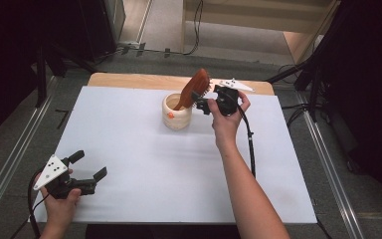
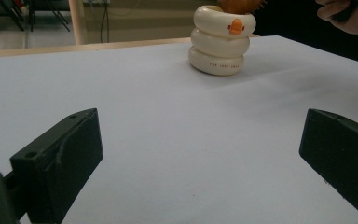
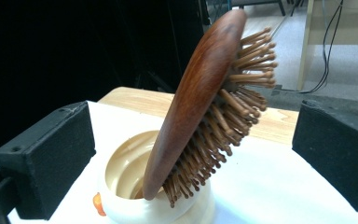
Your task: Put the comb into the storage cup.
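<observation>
Fingers on the right gripper [image 1: 202, 99] are spread wide with nothing pressed between them — the hairbrush [image 1: 193, 88] sits in the gap but neither pad touches it, which the right gripper view shows pretty clearly [image 3: 209, 121]. That brush is wooden, standing handle-down in a cream ringed cup [image 1: 177, 112] and leaning over the rim, bristles facing the right gripper. The cup has a small orange mark on its side [image 2: 235, 25] and sits toward the far middle of the white table [image 1: 144, 164]. Left gripper [image 1: 90, 167] is well apart from all that, down at the near left corner just above the table top — its fingers are wide open too, nothing between them.
</observation>
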Demonstrator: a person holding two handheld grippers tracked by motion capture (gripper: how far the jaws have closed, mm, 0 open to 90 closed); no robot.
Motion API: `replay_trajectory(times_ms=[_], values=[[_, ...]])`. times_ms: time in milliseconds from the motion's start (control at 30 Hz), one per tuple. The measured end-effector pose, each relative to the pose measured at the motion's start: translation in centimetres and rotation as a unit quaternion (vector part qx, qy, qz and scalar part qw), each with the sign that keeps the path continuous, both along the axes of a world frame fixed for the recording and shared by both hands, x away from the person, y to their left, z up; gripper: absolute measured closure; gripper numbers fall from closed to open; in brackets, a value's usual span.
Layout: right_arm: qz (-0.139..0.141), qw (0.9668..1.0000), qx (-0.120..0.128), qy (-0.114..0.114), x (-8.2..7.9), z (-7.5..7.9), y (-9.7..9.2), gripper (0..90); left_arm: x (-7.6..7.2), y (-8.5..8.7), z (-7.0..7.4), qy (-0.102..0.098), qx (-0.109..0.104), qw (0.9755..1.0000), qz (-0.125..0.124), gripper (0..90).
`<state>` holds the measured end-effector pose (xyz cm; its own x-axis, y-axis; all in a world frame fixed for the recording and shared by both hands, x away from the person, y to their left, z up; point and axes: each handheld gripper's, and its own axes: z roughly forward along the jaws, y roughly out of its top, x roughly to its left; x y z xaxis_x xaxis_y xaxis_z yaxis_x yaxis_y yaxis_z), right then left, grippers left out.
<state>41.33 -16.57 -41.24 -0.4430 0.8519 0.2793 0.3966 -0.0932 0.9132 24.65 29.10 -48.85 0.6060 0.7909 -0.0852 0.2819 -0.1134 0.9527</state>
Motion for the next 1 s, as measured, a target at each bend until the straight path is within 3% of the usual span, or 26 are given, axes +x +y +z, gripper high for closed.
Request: replay_trajectory(times_ms=[567, 1000], values=[[0.01, 0.9996, -0.018, -0.018, -2.9, -0.3, -2.3, 0.0, 0.0, 0.0, 0.0, -0.001, 0.001, 1.0, -0.002, 0.0], [0.0, 0.999, -0.039, -0.02, -5.5, -1.2, -3.6, 0.0, 0.0, 0.0, 0.0, 0.0, 0.0, 1.0, -0.001, 0.0]])
